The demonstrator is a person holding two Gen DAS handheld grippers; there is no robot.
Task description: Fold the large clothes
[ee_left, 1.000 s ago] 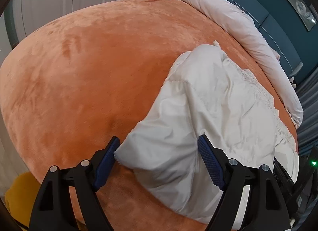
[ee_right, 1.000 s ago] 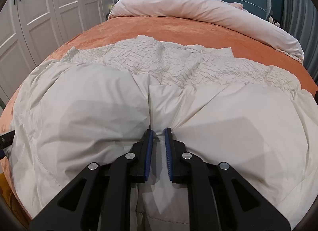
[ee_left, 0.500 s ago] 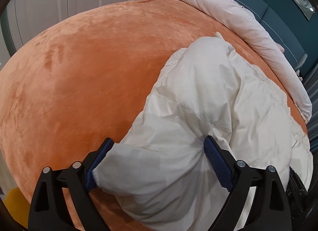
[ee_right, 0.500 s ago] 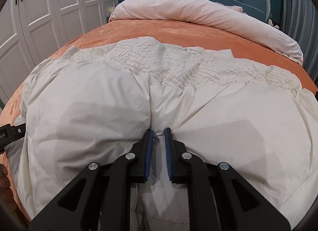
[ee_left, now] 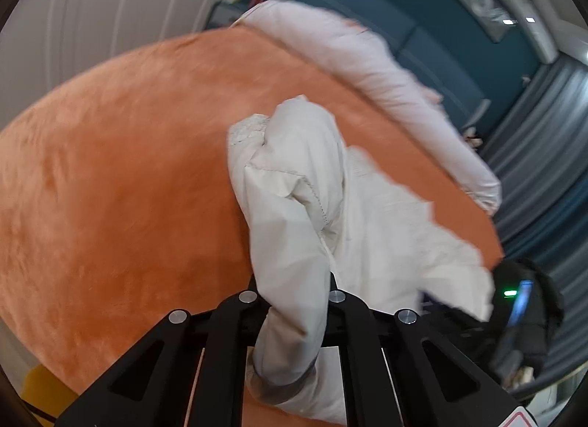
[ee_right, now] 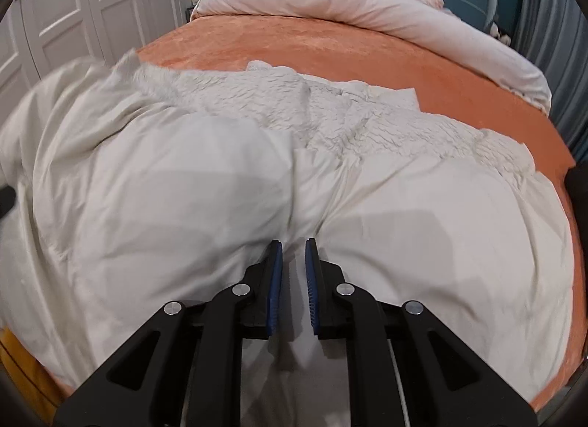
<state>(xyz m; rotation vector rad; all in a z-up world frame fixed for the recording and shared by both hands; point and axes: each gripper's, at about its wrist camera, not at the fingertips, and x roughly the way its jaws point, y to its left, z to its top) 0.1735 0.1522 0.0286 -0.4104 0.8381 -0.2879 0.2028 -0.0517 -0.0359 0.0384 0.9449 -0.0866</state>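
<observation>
A large white padded jacket (ee_right: pixel 228 213) lies spread across the near part of a bed covered with an orange plush blanket (ee_right: pixel 330 48). Its textured fleece lining (ee_right: pixel 330 118) faces up along the far edge.

The left claw (ee_left: pixel 294 298) is closed on a sleeve (ee_left: pixel 290 243) of the jacket; the fabric is bunched between its black fingers (ee_left: pixel 239 320) and hides the pads, and the cuff hangs down toward the camera. The sleeve rises from the claw, lifted off the blanket, and joins the body of the garment further back. This view is motion-blurred.

The right claw (ee_right: pixel 294 272) is narrow, with its blue pads (ee_right: pixel 276 272) pinching a fold of the jacket near the middle of the near hem.

A rolled pale pink duvet (ee_right: pixel 367 11) lies along the head of the bed, well apart from the jacket. White panelled wardrobe doors (ee_right: pixel 73 4) stand to the left. No containers are visible in either view.
</observation>
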